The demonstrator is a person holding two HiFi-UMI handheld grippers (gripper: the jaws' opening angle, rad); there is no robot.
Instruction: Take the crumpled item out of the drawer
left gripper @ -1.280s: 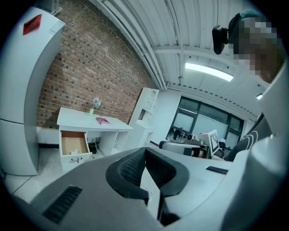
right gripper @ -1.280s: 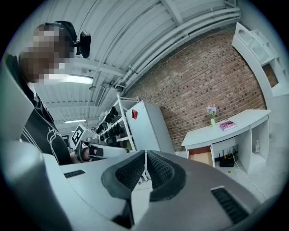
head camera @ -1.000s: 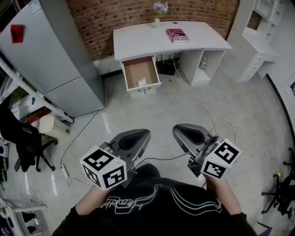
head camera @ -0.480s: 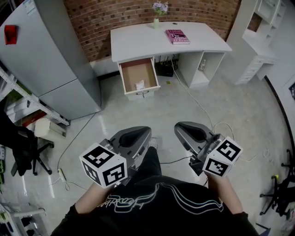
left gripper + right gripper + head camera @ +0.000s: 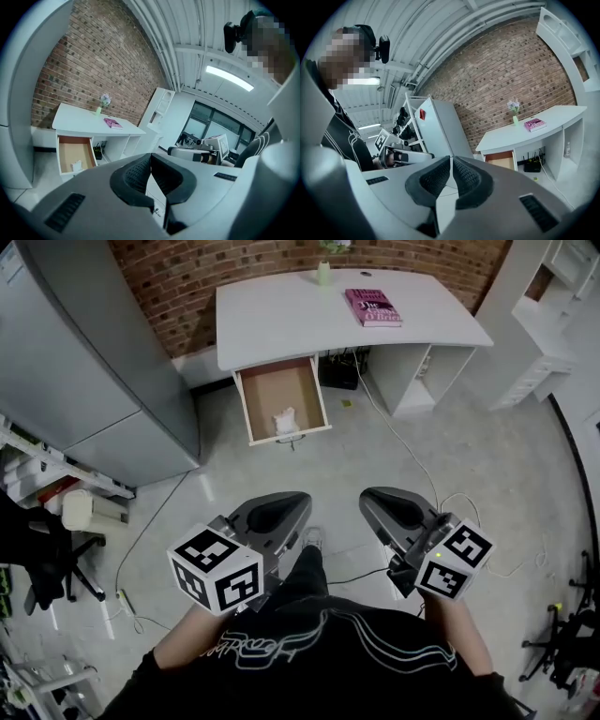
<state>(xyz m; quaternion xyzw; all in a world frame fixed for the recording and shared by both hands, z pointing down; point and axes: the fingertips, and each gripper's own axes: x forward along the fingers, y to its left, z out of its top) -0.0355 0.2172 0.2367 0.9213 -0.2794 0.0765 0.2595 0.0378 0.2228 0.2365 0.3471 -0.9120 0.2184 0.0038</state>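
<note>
A white crumpled item [image 5: 284, 420] lies near the front of the open wooden drawer [image 5: 277, 388] of the white desk [image 5: 309, 320]. From the left gripper view the crumpled item [image 5: 76, 165] and the drawer [image 5: 70, 151] show far off at the left. Both grippers are held low in front of the person, well short of the desk. The left gripper [image 5: 278, 512] [image 5: 150, 158] is shut with nothing in it. The right gripper [image 5: 392, 508] [image 5: 451, 161] has its pads together, also empty. The drawer [image 5: 501, 160] appears small in the right gripper view.
A tall grey cabinet [image 5: 75, 362] stands left of the desk. A pink book [image 5: 373, 307] and a small vase [image 5: 323, 274] sit on the desktop. Cables [image 5: 410, 454] trail over the floor. A black chair [image 5: 42, 554] is at the left, white shelving [image 5: 553, 306] at the right.
The view has moved closer to the desk, so the drawer sits larger and lower in the picture. Both grippers keep their place and stay shut.
</note>
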